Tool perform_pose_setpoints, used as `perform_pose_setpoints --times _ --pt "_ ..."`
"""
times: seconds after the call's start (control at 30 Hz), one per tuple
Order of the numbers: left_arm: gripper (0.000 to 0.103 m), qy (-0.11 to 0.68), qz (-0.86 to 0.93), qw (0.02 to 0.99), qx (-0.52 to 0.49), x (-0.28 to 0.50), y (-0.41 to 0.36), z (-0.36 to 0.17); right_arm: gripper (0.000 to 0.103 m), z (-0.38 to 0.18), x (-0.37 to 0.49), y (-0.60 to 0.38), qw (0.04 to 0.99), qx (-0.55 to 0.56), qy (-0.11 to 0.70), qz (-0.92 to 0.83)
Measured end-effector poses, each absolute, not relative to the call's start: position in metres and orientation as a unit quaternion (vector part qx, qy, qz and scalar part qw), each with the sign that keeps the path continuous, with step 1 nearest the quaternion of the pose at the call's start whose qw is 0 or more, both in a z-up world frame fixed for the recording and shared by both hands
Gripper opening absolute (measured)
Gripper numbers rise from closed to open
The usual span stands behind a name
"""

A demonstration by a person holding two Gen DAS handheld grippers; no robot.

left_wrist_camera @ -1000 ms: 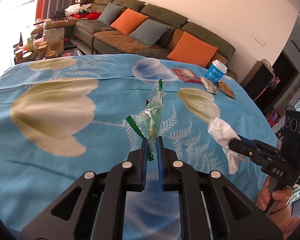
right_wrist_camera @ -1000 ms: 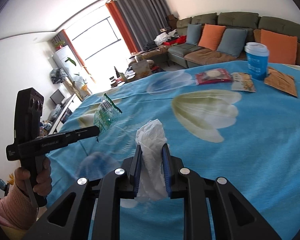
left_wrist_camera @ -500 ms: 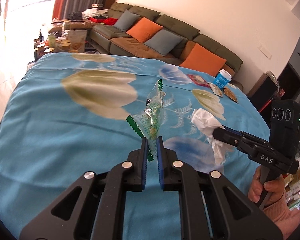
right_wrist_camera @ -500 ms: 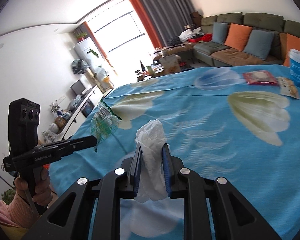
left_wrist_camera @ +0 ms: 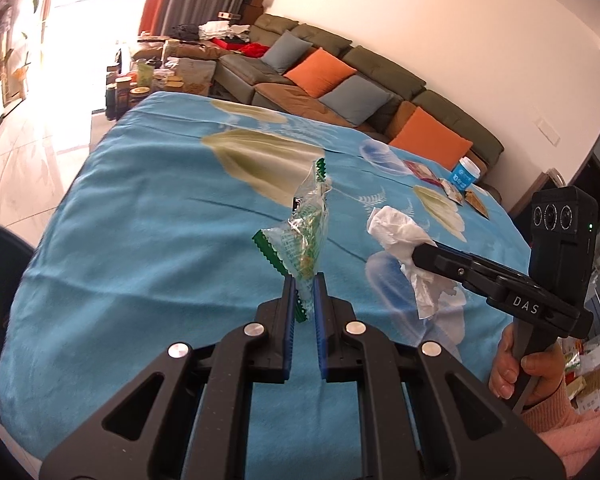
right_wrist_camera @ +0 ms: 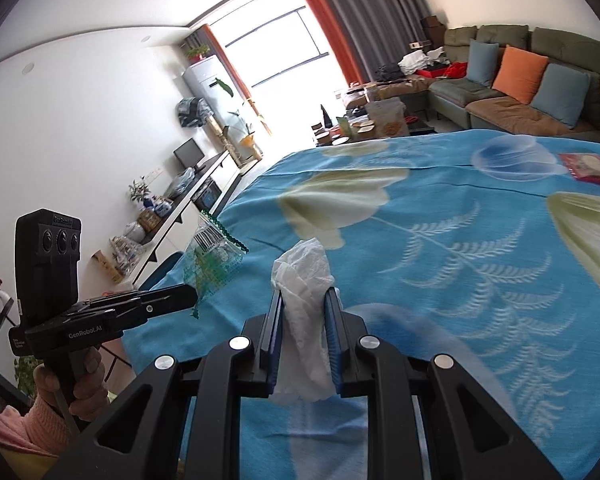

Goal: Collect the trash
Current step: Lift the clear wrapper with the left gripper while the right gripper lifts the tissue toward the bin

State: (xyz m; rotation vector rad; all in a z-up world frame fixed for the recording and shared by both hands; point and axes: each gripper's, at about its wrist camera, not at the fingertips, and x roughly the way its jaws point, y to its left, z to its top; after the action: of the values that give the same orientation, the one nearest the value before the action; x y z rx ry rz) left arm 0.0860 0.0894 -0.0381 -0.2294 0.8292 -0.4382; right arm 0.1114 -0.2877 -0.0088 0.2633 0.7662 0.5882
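My left gripper is shut on a clear green-edged snack wrapper, held upright above the blue flowered tablecloth. The wrapper also shows in the right wrist view. My right gripper is shut on a crumpled white tissue, also above the cloth. In the left wrist view the tissue hangs from the right gripper's fingers, to the right of the wrapper.
At the table's far end lie a red packet, a blue paper cup and flat snack packets. A dark bin edge shows left of the table. A sofa with cushions stands beyond.
Both grippers have pulled back and swung left toward the near-left table edge, each still holding its item. The far cup and packets have receded; the dark bin edge has come into view.
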Motion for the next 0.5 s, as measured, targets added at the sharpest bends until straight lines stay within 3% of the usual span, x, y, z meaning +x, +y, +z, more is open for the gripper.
perform_pose_setpoints --times 0.5 --pt "0.009 0.390 -0.175 0.894 -0.133 0.063 0.127 -0.040 0.018 -0.008 0.118 -0.240 0.860 0.108 0.378 0.325"
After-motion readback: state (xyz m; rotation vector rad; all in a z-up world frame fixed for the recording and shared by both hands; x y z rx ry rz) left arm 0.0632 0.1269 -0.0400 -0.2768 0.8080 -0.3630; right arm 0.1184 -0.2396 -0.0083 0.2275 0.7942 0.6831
